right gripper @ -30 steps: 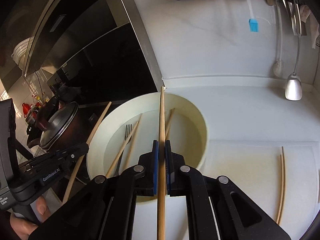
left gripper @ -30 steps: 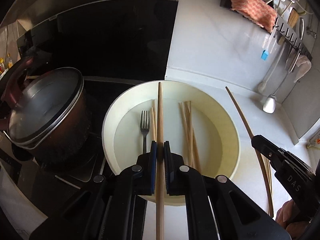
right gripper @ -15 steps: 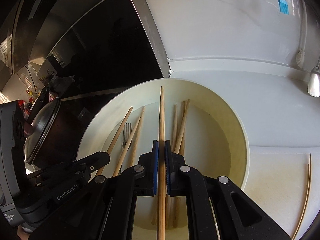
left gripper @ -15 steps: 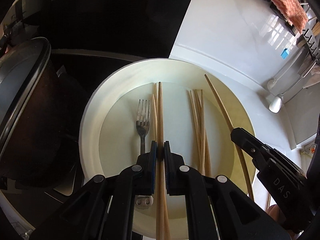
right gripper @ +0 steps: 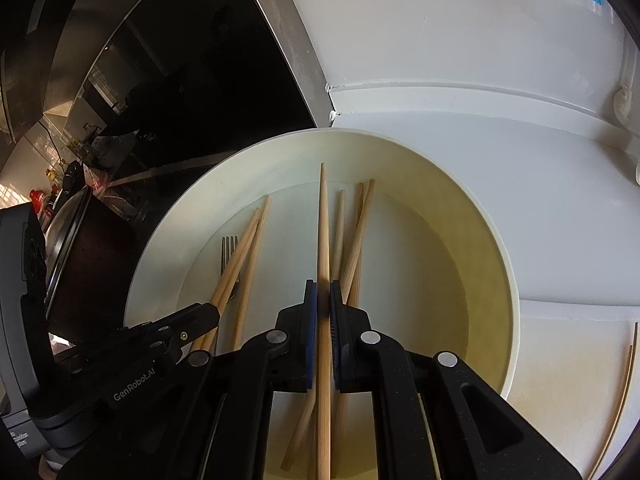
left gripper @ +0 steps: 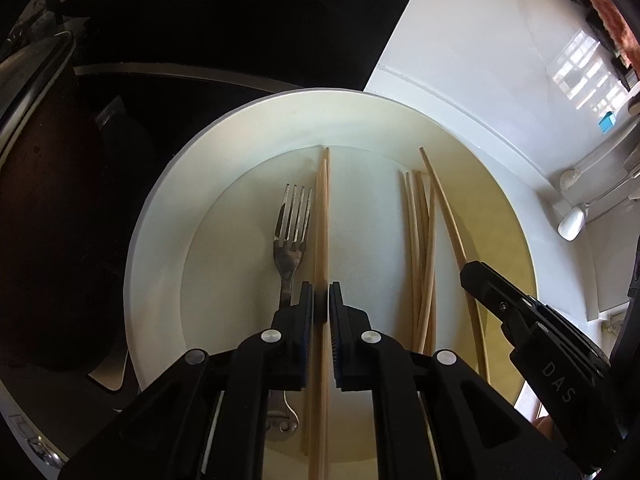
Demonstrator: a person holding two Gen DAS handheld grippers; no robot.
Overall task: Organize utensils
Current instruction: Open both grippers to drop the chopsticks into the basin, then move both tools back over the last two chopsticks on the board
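Left wrist view: left gripper [left gripper: 320, 304] hangs over the white basin [left gripper: 160, 216], a chopstick [left gripper: 322, 216] between its fingers. The fingers have just been easing apart; a slim gap shows beside the stick, so the hold looks let go. A fork [left gripper: 292, 232] lies just left of it, and a loose bundle of chopsticks [left gripper: 420, 240] to the right. The right gripper [left gripper: 520, 320] enters at lower right.

Right wrist view: right gripper [right gripper: 323, 304] is clamped tight on its own chopstick [right gripper: 323, 240], tip down inside the basin, above the bundle. One more thin stick [right gripper: 624, 392] lies out on the bench [right gripper: 560, 208].

Risk: if released while steeply tilted, the stick may slide, cross the bundle or bounce against the basin wall. The two grippers are close and could knock together.

Hard to read: whether either tip touches the basin floor; the lower ends of both sticks hide under the grippers; the pot [left gripper: 48, 208] at left is in deep shadow.
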